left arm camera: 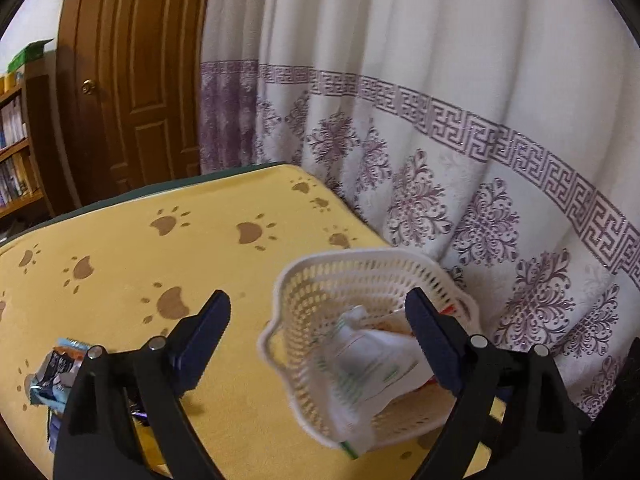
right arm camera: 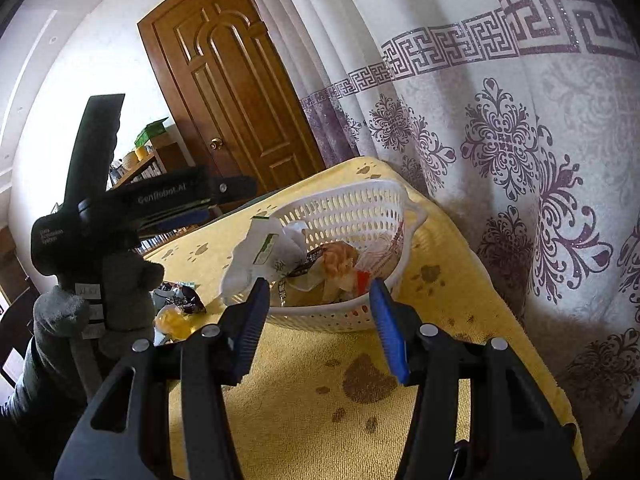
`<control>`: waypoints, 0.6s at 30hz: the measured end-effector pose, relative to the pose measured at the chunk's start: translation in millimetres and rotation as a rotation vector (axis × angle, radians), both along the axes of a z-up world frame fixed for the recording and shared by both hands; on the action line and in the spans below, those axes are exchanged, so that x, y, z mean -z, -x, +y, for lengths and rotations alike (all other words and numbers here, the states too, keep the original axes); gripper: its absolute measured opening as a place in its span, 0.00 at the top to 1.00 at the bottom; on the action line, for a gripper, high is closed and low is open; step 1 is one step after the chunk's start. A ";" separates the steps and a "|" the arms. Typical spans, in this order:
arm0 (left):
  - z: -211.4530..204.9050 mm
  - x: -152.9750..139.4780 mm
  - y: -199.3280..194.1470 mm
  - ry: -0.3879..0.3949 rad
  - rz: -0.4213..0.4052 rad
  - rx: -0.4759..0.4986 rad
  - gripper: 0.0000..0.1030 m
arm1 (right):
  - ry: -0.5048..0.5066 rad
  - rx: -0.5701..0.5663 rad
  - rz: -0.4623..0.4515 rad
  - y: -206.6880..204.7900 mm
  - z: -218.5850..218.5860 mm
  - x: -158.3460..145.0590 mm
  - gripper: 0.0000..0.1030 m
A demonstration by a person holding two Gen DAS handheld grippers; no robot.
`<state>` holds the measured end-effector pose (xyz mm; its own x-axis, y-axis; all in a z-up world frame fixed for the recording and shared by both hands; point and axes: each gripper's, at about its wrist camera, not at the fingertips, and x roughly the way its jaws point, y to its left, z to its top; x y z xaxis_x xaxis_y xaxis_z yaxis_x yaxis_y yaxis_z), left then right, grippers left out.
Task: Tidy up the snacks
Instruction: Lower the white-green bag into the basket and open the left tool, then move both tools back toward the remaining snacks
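A white perforated basket (left arm camera: 352, 264) (right arm camera: 360, 212) stands on the yellow paw-print cloth near the curtain. A white packet with green print (left arm camera: 372, 364) (right arm camera: 264, 252) lies over its rim, half inside. Beside it in the basket are other packets, one orange-brown (right arm camera: 340, 264). My left gripper (left arm camera: 318, 304) (right arm camera: 228, 202) hangs over the basket with its jaws wide open. The white packet is below them and no pad touches it. My right gripper (right arm camera: 320, 286) is just short of the basket's near rim, jaws partly open with nothing between the pads.
Loose snacks lie on the cloth left of the basket: a dark packet (right arm camera: 182, 300), a yellow jelly cup (right arm camera: 174, 322) and blue packets (left arm camera: 60, 368). A grey-gloved hand (right arm camera: 120, 280) holds the left gripper. The curtain (left arm camera: 440, 120) hangs close behind the table, with a wooden door (left arm camera: 132, 80) further left.
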<state>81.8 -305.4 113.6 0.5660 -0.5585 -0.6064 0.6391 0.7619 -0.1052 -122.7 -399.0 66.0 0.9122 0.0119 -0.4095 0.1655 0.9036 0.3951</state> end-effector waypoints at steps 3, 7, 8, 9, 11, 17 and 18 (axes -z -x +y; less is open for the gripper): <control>7.6 3.6 -1.8 -0.006 0.006 -0.024 0.14 | 0.004 0.003 0.004 0.2 1.7 0.4 0.48; 14.6 8.7 1.6 -0.024 0.014 -0.026 0.14 | 0.004 0.012 0.004 0.7 1.1 0.1 0.44; 16.2 10.4 3.4 -0.026 0.021 -0.018 0.14 | 0.005 0.014 0.003 0.7 0.9 0.0 0.43; 17.4 13.2 6.4 -0.032 0.028 -0.003 0.14 | 0.004 0.013 0.002 0.9 0.9 0.0 0.43; 17.3 17.7 11.6 -0.050 0.031 0.020 0.14 | 0.004 0.013 0.003 0.9 0.8 -0.1 0.43; 4.1 34.1 16.9 -0.164 -0.017 0.009 0.14 | 0.004 0.012 0.001 0.7 0.7 -0.1 0.43; 1.3 38.3 12.2 -0.188 -0.014 -0.010 0.14 | 0.004 0.013 0.001 0.7 0.8 0.0 0.43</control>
<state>69.6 -304.1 75.3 0.5806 -0.4299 -0.6914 0.6315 0.7738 0.0491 -123.5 -398.2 66.0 0.9117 -0.0012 -0.4109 0.1774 0.9031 0.3912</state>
